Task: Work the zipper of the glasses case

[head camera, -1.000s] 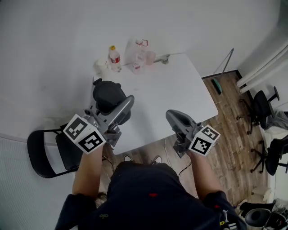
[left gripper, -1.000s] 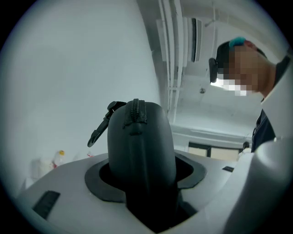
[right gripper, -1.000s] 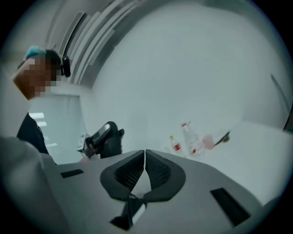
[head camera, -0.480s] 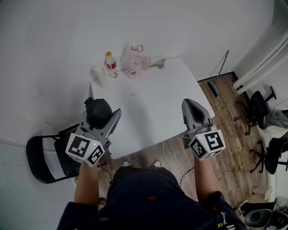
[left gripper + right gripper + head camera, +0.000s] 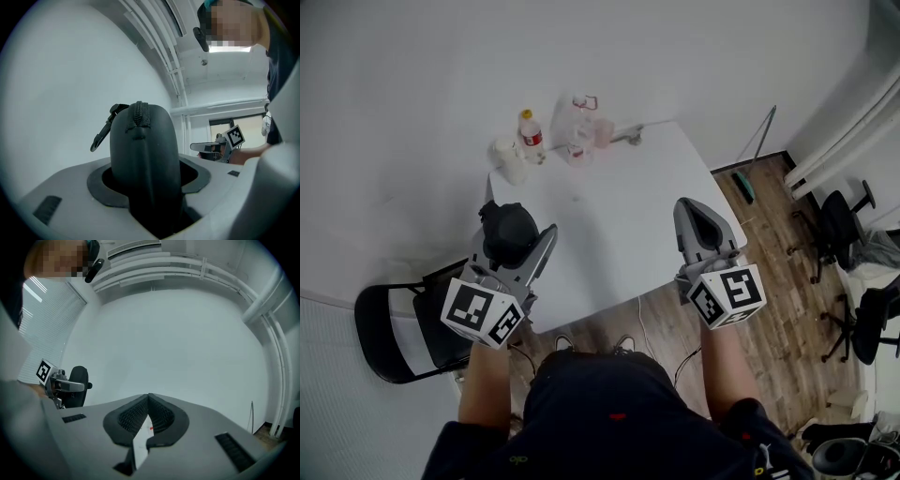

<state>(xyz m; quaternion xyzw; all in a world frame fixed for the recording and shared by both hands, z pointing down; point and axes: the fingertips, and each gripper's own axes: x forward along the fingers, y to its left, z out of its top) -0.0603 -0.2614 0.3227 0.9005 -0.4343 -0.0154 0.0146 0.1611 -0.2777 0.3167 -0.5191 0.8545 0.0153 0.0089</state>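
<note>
The black glasses case stands on end between the jaws of my left gripper, which is shut on it above the table's near left corner. In the left gripper view the case fills the middle; its zipper runs over the top, and a small black clip hangs at its left. My right gripper is shut with nothing in it, held near the table's right edge, apart from the case. From the right gripper view the case shows far left.
The white table carries a red-labelled bottle, clear plastic containers and a white cup at its far edge. A black chair stands at the left. Office chairs stand on the wooden floor at the right.
My right gripper has risen and rolled, so its marker cube faces up more. The left gripper, still holding the case, has rolled and sunk slightly.
</note>
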